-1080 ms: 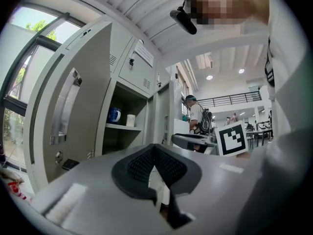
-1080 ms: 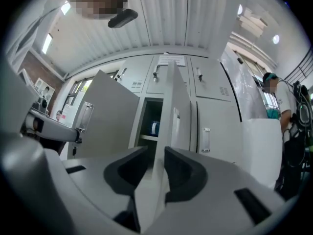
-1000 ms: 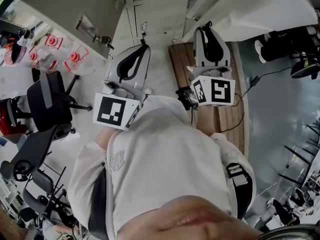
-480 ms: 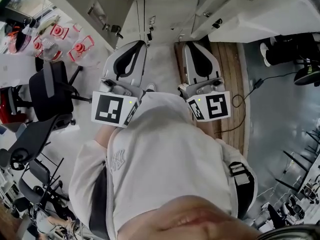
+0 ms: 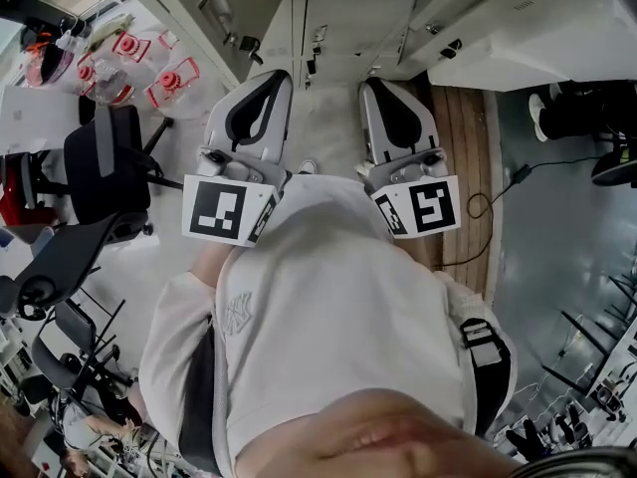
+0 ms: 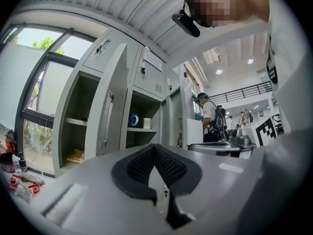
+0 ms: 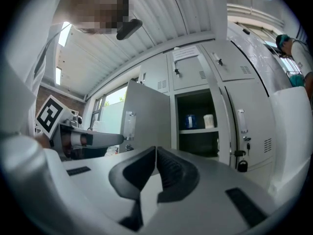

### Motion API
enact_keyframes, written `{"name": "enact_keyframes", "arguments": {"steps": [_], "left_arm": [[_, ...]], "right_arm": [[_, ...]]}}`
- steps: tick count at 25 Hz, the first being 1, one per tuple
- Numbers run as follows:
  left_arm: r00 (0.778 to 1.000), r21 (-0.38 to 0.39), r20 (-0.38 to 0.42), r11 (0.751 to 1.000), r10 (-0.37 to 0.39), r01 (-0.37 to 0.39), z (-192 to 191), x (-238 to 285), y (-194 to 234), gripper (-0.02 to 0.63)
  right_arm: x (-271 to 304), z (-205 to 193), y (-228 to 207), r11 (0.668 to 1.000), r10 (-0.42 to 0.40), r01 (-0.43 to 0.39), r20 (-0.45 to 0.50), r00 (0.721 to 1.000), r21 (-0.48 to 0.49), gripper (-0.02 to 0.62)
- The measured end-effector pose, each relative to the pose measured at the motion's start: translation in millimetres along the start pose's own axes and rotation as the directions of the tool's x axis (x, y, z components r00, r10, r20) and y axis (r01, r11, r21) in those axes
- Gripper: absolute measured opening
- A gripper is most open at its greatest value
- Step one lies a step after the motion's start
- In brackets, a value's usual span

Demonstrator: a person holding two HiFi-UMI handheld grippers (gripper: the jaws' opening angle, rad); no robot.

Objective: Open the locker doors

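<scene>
I'm running two hand-held grippers, left hand-held gripper (image 5: 271,80) and right hand-held gripper (image 5: 376,86). Both are sitting with jaws pressed together, gripping nothing, and pointing at the lockers (image 7: 188,72) ahead. I'm counting two compartments standing open and one door (image 7: 146,116) swung out. One blue mug (image 7: 190,121) and one white cup (image 7: 209,120) are sitting on a shelf. My hoodie (image 5: 328,297) is blocking much of the grey floor (image 5: 557,207). A black chair (image 5: 100,162) is standing at left.

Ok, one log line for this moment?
left tongs: shut, empty | right tongs: shut, empty | open locker: blue mug on shelf | neighbour locker: door closed
</scene>
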State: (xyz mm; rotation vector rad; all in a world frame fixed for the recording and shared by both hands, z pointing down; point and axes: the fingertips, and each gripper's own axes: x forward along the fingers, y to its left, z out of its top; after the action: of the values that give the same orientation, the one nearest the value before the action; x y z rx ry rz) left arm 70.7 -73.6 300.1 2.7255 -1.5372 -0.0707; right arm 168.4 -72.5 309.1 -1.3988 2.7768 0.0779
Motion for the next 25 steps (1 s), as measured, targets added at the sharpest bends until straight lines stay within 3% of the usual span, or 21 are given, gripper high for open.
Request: {"name": "enact_keyframes", "arguments": {"steps": [25], "left_arm": [[1.0,0.002,-0.005,1.0,-0.023,0.023,-0.3,12.5,-6.3,0.003]], "right_arm": [[-0.1,-1.5,-10.1,1.0,-0.007,0.008,-0.012,1.0,0.009,0.017]]}}
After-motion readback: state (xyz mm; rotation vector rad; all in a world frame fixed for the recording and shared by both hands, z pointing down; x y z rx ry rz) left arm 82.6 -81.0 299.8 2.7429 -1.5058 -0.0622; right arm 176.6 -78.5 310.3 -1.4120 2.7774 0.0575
